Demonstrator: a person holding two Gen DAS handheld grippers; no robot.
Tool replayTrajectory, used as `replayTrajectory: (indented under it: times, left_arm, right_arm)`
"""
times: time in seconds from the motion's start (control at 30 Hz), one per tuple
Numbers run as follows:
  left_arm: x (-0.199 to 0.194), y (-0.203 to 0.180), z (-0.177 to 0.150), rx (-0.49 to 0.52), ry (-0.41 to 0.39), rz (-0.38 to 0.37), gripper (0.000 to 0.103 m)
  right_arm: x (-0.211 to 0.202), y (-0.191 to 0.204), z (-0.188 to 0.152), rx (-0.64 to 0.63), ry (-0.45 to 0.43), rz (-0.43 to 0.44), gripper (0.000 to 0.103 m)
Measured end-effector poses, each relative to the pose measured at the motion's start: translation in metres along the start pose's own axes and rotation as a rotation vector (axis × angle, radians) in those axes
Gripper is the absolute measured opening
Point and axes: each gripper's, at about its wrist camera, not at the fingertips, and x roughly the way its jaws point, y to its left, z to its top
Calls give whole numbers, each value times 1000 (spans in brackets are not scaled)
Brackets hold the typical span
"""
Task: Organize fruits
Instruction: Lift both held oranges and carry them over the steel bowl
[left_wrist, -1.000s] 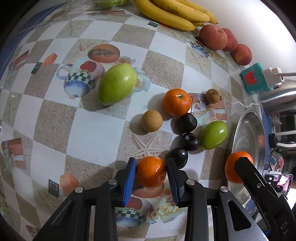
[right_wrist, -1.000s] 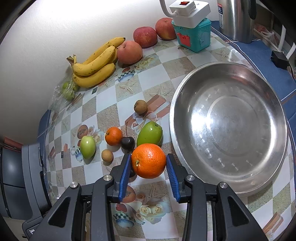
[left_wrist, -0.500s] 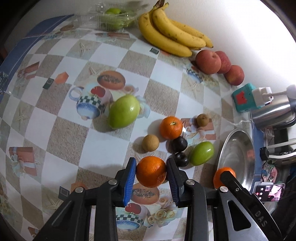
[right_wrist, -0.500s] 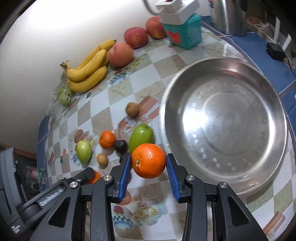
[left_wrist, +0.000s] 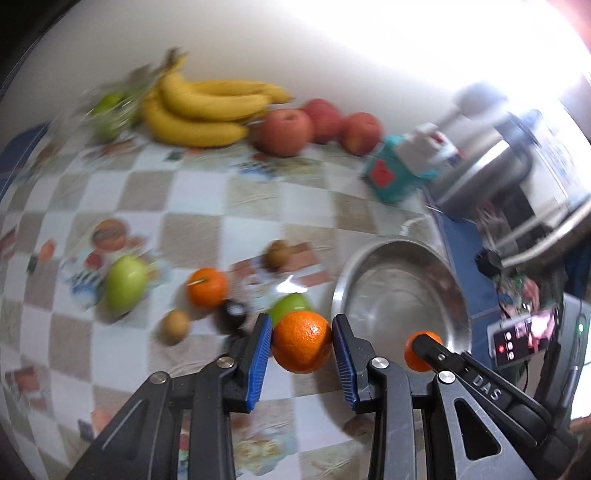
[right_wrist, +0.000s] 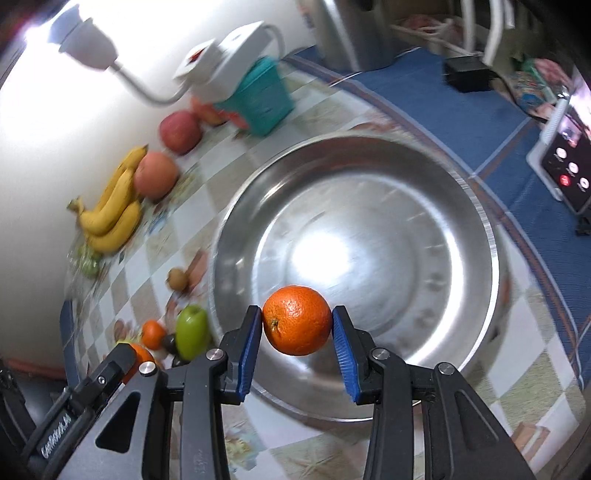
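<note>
My left gripper (left_wrist: 302, 347) is shut on an orange (left_wrist: 302, 341) and holds it above the tablecloth, left of the steel bowl (left_wrist: 400, 258). My right gripper (right_wrist: 297, 338) is shut on another orange (right_wrist: 296, 319) and holds it over the near part of the steel bowl (right_wrist: 476, 206). The right gripper with its orange (left_wrist: 419, 350) also shows in the left wrist view by the bowl's near rim. Left on the cloth are a third orange (left_wrist: 206, 287), two green fruits (left_wrist: 125, 284) (left_wrist: 290, 306), dark plums (left_wrist: 232, 313) and small brown fruits (left_wrist: 174, 325).
Bananas (left_wrist: 207, 107) and red apples (left_wrist: 286, 131) lie along the back wall. A teal box (left_wrist: 388, 177) with a white plug, a steel kettle (left_wrist: 491, 162) and a phone (right_wrist: 565, 166) stand around the bowl. The table edge is at the left.
Both grippers have risen and swung right toward the bowl with their oranges. The right gripper's orange is now over the bowl instead of beside it.
</note>
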Motion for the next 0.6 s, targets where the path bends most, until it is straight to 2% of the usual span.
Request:
replayTrajectory:
  times: [0.3,0.6]
  left_arm:
    - [26,-53,-5,135,31,-39,36]
    - [61,-78,-1,200,79,-22,36]
  right_arm:
    - [-10,-32,13,81,-65,-35,40]
    - [6,-41,22,101,-55,-76,40]
